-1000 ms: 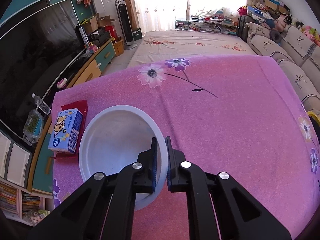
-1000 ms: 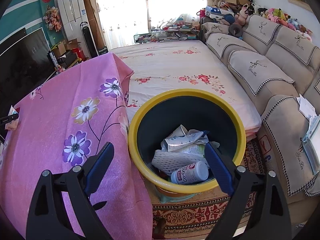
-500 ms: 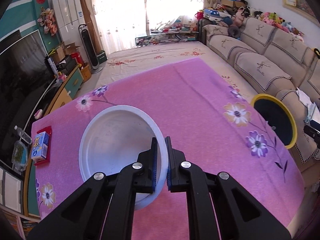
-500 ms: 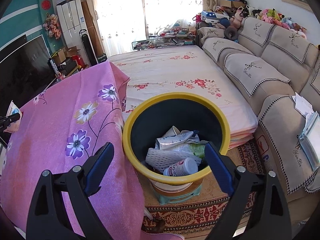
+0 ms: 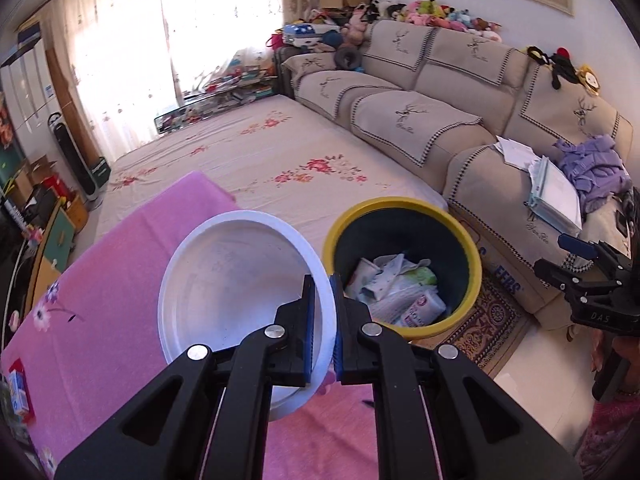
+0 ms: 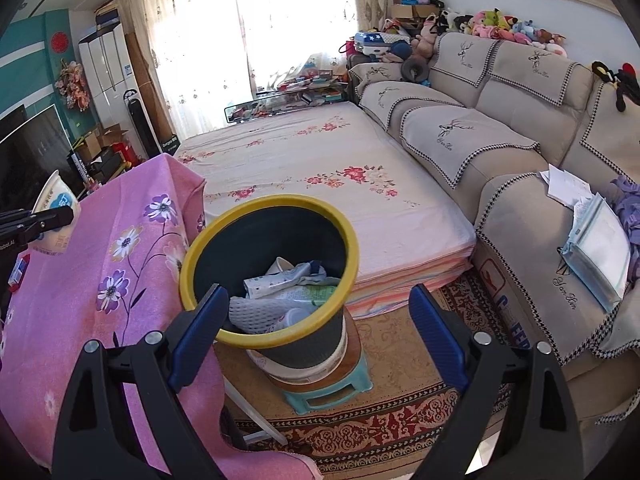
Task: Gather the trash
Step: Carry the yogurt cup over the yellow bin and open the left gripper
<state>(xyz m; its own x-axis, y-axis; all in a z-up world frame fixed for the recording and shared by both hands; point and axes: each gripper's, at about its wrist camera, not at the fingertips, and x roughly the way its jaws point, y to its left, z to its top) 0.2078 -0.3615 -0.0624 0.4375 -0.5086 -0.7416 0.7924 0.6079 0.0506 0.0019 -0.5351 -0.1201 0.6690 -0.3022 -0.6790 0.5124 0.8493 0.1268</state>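
Note:
My left gripper is shut on the rim of a white paper bowl and holds it in the air over the pink flowered tablecloth, just left of the bin. The bowl also shows at the left edge of the right wrist view. The dark bin with a yellow rim stands on a small stool off the table's edge and holds crumpled wrappers and a bottle. My right gripper is open and empty, in front of and above the bin.
A blue carton lies on the table at the far left. A flowered mattress lies behind the bin, a beige sofa runs along the right, and a patterned rug covers the floor.
My left gripper has carried the bowl to the right across the table, up to the bin. My right gripper has drawn back and up from the bin and stayed open.

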